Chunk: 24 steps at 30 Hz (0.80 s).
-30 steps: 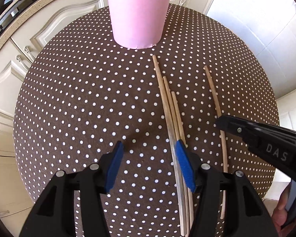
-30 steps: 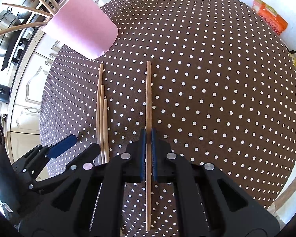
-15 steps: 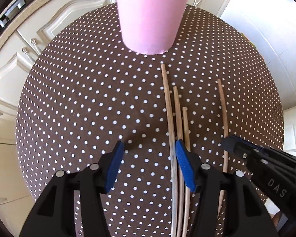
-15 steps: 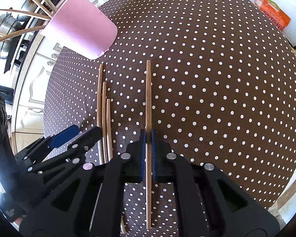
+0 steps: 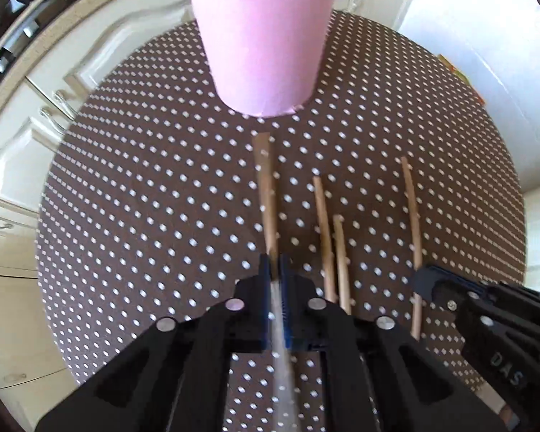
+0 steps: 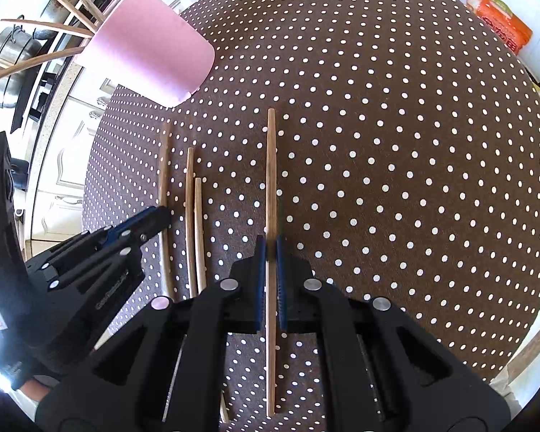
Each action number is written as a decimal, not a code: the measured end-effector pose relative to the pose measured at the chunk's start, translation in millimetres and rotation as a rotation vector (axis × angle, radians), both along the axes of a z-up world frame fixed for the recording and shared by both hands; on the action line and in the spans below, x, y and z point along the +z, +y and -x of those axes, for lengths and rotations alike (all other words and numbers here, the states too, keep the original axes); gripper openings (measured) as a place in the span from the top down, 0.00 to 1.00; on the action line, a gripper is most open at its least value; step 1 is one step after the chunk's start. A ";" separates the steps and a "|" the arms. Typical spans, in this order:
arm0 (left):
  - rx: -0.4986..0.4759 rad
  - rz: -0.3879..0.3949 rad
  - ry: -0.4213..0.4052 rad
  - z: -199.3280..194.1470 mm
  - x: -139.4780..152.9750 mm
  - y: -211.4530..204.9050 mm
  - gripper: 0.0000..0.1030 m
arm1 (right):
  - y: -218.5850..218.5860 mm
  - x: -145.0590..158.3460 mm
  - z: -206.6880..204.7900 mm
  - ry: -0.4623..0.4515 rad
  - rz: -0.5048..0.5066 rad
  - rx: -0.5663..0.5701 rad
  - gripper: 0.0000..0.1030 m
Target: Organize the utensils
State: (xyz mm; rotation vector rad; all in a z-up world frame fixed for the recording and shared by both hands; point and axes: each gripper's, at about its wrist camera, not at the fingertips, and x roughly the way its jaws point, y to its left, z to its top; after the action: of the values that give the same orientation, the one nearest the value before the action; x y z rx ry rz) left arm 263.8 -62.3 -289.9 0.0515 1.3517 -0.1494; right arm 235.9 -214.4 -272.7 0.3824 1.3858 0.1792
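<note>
Wooden chopsticks lie on the brown dotted tablecloth (image 5: 144,198) in front of a pink cup (image 5: 262,36) that holds several more sticks (image 6: 54,25). My left gripper (image 5: 274,262) is shut on the leftmost chopstick (image 5: 264,187), whose far end points at the cup. Two shorter chopsticks (image 5: 329,237) lie just right of it. My right gripper (image 6: 269,248) is shut on the rightmost chopstick (image 6: 271,172). The left gripper (image 6: 154,216) shows at the left of the right wrist view. The pink cup (image 6: 151,61) stands at the upper left there.
White kitchen cabinets (image 5: 54,82) stand beyond the round table's far and left edge. An orange packet (image 6: 500,18) lies at the table's far right edge. A metal pot (image 6: 10,61) sits on the counter behind the cup.
My left gripper has shut on the leftmost chopstick, pulling it away from the other two and nearer the cup. The right gripper stays shut on its chopstick.
</note>
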 end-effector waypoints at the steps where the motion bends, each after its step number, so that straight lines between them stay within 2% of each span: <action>1: 0.000 0.007 -0.002 1.5 2.2 2.6 0.94 | 0.2 0.5 0.9 -0.001 0.002 0.001 0.94; 8: -0.002 0.021 0.022 28.0 -1.3 18.1 0.95 | -2.3 0.2 17.7 0.007 0.005 0.002 0.94; 16: 0.009 0.019 0.014 42.6 -5.3 24.4 0.94 | 3.6 -1.3 34.7 0.037 0.038 0.023 0.93; 20: 0.015 0.035 0.003 47.4 -9.0 24.4 0.94 | 7.3 -0.7 27.9 0.048 0.040 0.022 0.93; 24: 0.042 0.040 0.014 46.3 -11.6 27.3 0.94 | 13.0 4.7 14.6 0.056 0.084 0.018 0.93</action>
State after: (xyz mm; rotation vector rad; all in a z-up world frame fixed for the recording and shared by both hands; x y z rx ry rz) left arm 217.5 -35.0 -301.6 -0.0121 1.3625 -0.1418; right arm 221.3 -201.4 -268.0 0.3076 1.4478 0.1249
